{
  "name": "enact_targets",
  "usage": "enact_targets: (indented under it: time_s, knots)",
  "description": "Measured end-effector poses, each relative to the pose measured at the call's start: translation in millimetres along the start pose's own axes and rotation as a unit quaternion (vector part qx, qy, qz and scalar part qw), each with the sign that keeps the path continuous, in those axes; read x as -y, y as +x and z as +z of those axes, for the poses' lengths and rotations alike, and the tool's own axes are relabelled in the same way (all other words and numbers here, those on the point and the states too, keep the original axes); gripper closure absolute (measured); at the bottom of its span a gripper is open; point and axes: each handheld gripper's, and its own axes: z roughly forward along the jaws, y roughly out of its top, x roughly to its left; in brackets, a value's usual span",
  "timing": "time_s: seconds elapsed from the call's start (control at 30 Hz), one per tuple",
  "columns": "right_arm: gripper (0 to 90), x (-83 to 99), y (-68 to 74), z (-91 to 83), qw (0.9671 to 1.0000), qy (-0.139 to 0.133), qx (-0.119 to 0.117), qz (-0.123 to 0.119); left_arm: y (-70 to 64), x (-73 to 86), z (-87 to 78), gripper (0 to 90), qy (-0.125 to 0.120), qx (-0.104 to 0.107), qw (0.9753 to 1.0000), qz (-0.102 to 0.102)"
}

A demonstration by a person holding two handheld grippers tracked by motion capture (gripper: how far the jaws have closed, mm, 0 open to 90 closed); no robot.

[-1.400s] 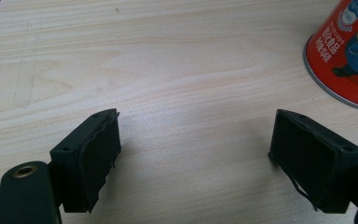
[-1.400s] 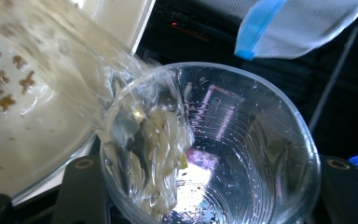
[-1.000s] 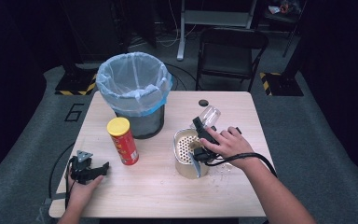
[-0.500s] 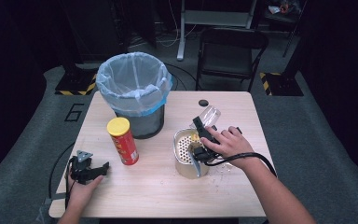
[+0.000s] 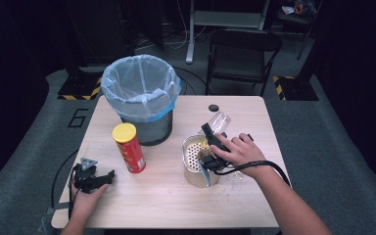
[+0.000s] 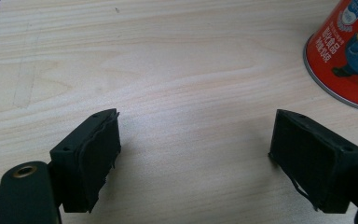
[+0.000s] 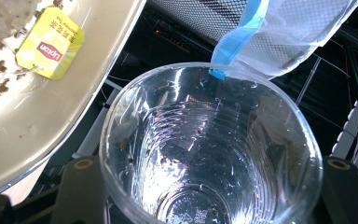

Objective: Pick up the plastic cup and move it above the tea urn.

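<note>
So we've got the clear plastic cup clamped between the right gripper's fingers, tipped on its side just above the rim of the perforated metal canister, mouth pointing roughly toward the bin. Looks to us like it's being emptied out or is on its way to the trash can.

Main worry: that cup is thin and ribbed, so a hard squeeze could buckle it and a soft one could let it slide out. There's also a yellow tea bag tag sitting in the canister, and the cup hangs close enough to the rim that we could clip it and knock the canister over, or drag it across the table.

The left gripper rests on the table near the red chip can, fingers spread wide and holding nothing, so it won't steady anything if things tip.
</note>
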Motion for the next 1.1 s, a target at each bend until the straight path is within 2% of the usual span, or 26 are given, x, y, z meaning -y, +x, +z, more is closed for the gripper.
enact_targets:
  time_s: [0.27,0.3,0.33,0.37,0.53,0.97,1.1]
  knots:
    - [37.6,0.4,-0.7,-0.6,1.0000,0.002,0.008,0.001,-0.1,0.0,0.0,15.5,0.000,0.000,1.0000,0.000]
    - [37.7,0.2,0.4,-0.7,0.9999,-0.003,-0.011,0.003,-0.1,0.0,0.0,15.5,0.000,0.000,1.0000,0.000]
    - [37.6,0.3,1.0,-0.7,0.9999,-0.004,-0.014,0.002,0.0,0.0,0.0,15.5,0.000,0.000,1.0000,0.000]
    - [37.6,0.6,0.3,-1.0,1.0000,0.001,-0.002,0.002,-0.1,0.0,0.0,15.5,0.000,0.000,1.0000,0.000]
    - [37.6,0.7,-2.1,-2.0,0.9999,0.003,0.015,0.002,0.0,0.0,0.0,15.5,0.000,0.000,1.0000,0.000]
    - [37.6,0.7,-3.6,-4.5,0.9995,0.008,0.030,0.006,0.0,0.0,0.0,15.5,0.000,0.000,1.0000,0.000]
    - [37.6,0.8,-2.8,-4.8,0.9993,0.009,0.032,0.018,0.0,0.0,0.0,15.5,0.000,0.000,1.0000,0.000]
